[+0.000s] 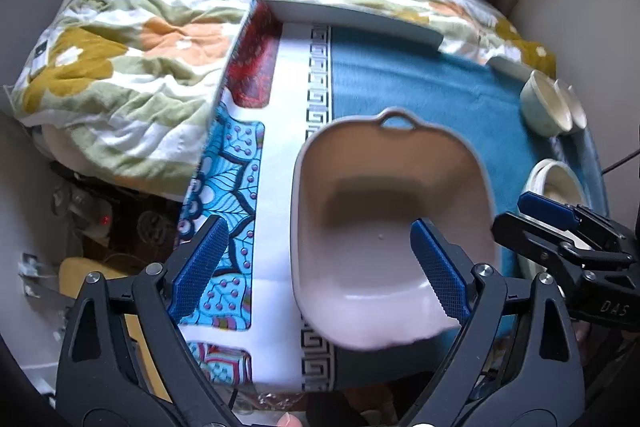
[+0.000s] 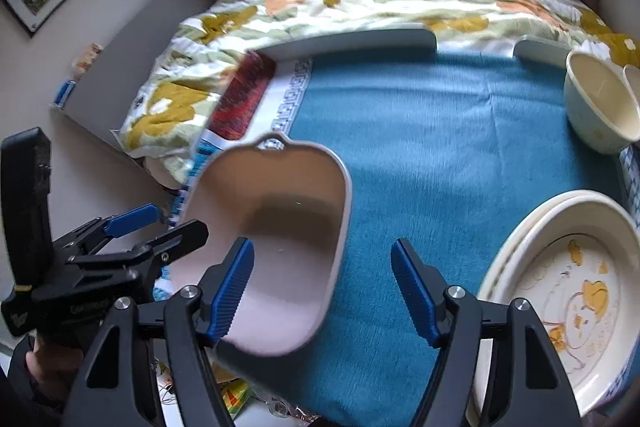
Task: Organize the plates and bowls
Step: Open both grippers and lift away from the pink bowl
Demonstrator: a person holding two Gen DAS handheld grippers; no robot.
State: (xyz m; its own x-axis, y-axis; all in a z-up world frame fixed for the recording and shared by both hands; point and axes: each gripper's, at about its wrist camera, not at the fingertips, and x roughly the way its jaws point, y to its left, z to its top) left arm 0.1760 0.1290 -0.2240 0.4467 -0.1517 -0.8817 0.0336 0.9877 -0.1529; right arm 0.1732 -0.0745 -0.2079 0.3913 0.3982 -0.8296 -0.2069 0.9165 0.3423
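Both grippers, left [image 1: 320,267] and right [image 2: 324,295], show jaws wide apart, gripping nothing. Pink dish [image 1: 394,227] sits between them; stacked plates [image 2: 560,291] and bowls [image 2: 600,107] beyond its right.

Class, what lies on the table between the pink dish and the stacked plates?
Only bare blue cloth separates pink dish from stacked plates, seen in the right wrist view.

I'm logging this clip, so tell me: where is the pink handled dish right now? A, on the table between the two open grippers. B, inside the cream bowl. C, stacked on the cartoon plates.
A: the pink dish sits on the blue tablecloth, with the left gripper and right gripper open at its sides.
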